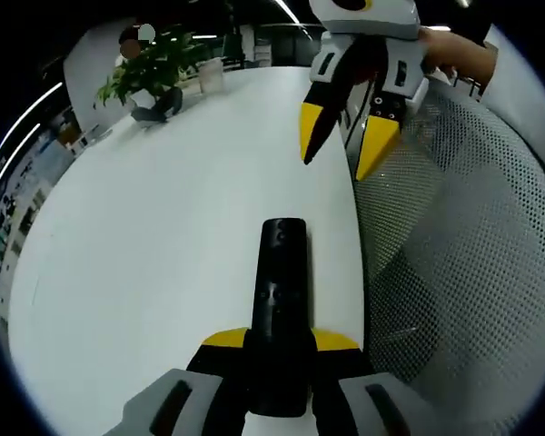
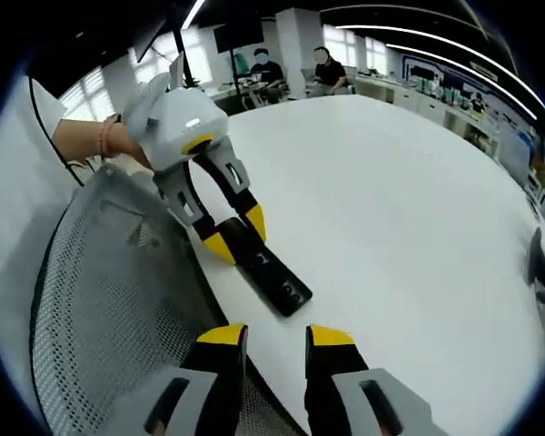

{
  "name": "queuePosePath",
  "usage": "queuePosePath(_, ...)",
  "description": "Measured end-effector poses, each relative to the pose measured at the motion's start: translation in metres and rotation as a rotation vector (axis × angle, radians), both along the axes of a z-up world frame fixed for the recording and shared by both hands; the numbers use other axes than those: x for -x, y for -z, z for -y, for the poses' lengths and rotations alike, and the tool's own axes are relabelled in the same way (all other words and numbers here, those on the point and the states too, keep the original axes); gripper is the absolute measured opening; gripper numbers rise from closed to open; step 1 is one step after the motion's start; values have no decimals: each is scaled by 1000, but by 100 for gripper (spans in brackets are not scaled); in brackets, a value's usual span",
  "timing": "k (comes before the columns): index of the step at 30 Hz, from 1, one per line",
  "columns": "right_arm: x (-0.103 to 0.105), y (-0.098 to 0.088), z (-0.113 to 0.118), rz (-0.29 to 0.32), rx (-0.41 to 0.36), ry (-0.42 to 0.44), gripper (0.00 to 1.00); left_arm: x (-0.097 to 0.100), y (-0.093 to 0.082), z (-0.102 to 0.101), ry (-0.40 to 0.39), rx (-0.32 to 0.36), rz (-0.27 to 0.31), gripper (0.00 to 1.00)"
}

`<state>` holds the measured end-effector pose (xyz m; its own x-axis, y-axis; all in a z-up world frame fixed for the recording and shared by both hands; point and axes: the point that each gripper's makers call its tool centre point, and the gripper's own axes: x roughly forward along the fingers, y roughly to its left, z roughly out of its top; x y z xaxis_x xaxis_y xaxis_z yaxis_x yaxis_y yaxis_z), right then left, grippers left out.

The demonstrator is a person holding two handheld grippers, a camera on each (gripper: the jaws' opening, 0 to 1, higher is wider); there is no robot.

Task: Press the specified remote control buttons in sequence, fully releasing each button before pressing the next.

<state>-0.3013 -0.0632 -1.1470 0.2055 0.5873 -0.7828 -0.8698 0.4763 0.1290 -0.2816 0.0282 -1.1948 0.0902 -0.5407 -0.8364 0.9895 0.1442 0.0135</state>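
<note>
remote clamped in left jaws (near table edge) | right jaws parted

The remote control lies on the table, near its edge beside a mesh chair.

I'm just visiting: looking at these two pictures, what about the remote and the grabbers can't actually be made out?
- Remote control, left gripper view: button markings too small and dark; its near end is hidden between the left gripper jaws.
- Right gripper view: one end of the remote is covered by the left gripper's yellow tips.
- Right gripper: its body is cut off by the bottom edge.
</note>
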Motion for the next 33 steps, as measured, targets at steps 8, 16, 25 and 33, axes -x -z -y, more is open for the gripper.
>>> queuePosePath(8,-6,11,-10,10,52,-110,13,3,0,2,78,16,-4,23)
queuePosePath(16,-12,22,-18,8,100,-198,7,5,0,5,126,20,-8,23)
queuePosePath(25,-15,34,-21,-10,148,-283,0,4,1,5,109,23,-16,23)
queuePosePath(33,-15,38,-20,-6,195,-342,0,4,1,5,103,26,-19,23)
